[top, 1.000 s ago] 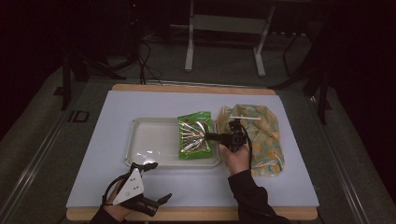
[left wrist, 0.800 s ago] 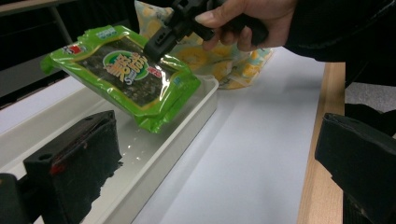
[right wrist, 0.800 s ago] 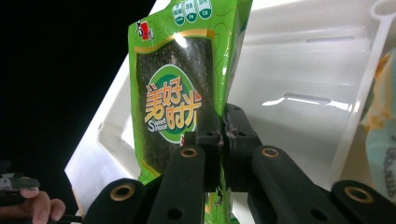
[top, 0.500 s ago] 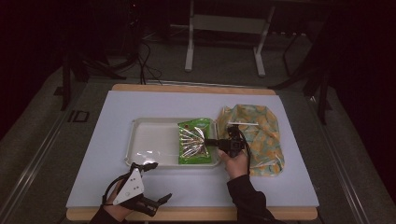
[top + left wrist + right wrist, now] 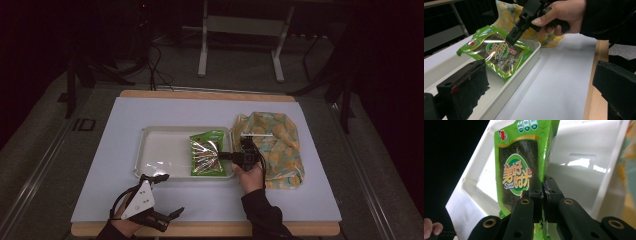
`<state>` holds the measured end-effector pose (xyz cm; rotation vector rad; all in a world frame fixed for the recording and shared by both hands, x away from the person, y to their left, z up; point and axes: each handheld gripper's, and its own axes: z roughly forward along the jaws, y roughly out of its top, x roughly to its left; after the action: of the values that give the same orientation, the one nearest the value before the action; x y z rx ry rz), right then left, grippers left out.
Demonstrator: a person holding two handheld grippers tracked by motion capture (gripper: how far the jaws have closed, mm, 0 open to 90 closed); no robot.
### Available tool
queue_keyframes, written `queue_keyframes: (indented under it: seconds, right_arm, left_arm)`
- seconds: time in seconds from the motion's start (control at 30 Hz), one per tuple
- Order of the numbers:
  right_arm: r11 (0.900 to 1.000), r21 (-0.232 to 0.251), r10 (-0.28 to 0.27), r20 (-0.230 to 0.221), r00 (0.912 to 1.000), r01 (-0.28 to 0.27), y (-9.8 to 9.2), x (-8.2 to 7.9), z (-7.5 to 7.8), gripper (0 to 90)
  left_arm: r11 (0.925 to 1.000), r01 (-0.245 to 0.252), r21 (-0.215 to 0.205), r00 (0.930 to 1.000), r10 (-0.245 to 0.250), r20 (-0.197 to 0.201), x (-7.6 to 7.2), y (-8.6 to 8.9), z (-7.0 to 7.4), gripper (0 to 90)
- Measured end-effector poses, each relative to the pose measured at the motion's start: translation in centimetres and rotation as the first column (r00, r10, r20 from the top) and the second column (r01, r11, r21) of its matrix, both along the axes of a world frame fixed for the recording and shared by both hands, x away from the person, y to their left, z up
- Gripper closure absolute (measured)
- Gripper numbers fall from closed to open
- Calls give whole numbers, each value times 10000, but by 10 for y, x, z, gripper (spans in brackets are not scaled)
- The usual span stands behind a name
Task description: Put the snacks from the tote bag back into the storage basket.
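A green seaweed snack packet (image 5: 206, 154) lies in the right half of a white tray (image 5: 160, 150) at the middle of the table. My right gripper (image 5: 223, 156) reaches in from the right, shut on the packet's right edge. In the right gripper view the jaws (image 5: 544, 190) pinch the edge of the packet (image 5: 517, 167) over the tray (image 5: 579, 170). My left gripper (image 5: 172, 194) rests open near the table's front left edge, holding nothing. In the left gripper view its wide-apart jaws (image 5: 539, 85) frame the packet (image 5: 499, 53) and the right gripper (image 5: 511, 40).
A yellow patterned bag (image 5: 272, 145) lies just right of the tray, behind the right hand, with a thin white strip (image 5: 257, 134) on it. The pale mat (image 5: 300, 200) covers the table, and its wooden edge (image 5: 210, 230) runs along the front.
The right gripper has drawn a little toward the front with the packet, which now lies lower and flatter in the tray. The left gripper has stayed put.
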<state>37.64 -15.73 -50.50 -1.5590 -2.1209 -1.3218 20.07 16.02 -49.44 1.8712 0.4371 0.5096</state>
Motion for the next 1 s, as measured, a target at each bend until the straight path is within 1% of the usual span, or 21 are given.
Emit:
queue_keyframes:
  seconds: [0.13, 0.2, 0.3, 0.47, 0.57, 0.73, 1.0]
  right_arm:
    - [10000, -80, 3, -156, 9999, -4, 2, 0, -5, 865]
    - [10000, -58, -34, -214, 9998, 33, 2, 1, -6, 865]
    - [9999, -167, -22, -211, 9998, 18, 2, 1, -6, 864]
    - [9997, -258, 31, -348, 9994, -40, 2, 4, -9, 858]
    - [9992, -387, 18, -334, 9994, -30, 4, 5, -9, 842]
    - [9979, -648, 9, -114, 9999, -16, 6, 4, -7, 826]
    - [9962, -837, 223, -166, 9996, -236, 10, 5, -5, 769]
  left_arm:
    - [10000, -1, 2, 10000, 1, -1, 0, 0, 0, 5]
    - [10000, 9, -4, 10000, -9, 1, 0, 0, 0, 5]
    - [10000, 5, 11, 10000, -5, 0, 0, 0, 0, 5]
    - [10000, 11, 17, 10000, -11, 8, 0, 0, 0, 5]
    - [10000, 8, 26, 10000, -8, 7, 0, 0, 0, 5]
    - [10000, -1, -34, 10000, 1, -1, 0, 0, 0, 5]
    - [10000, 27, -8, 10000, -27, 2, 0, 0, 0, 5]
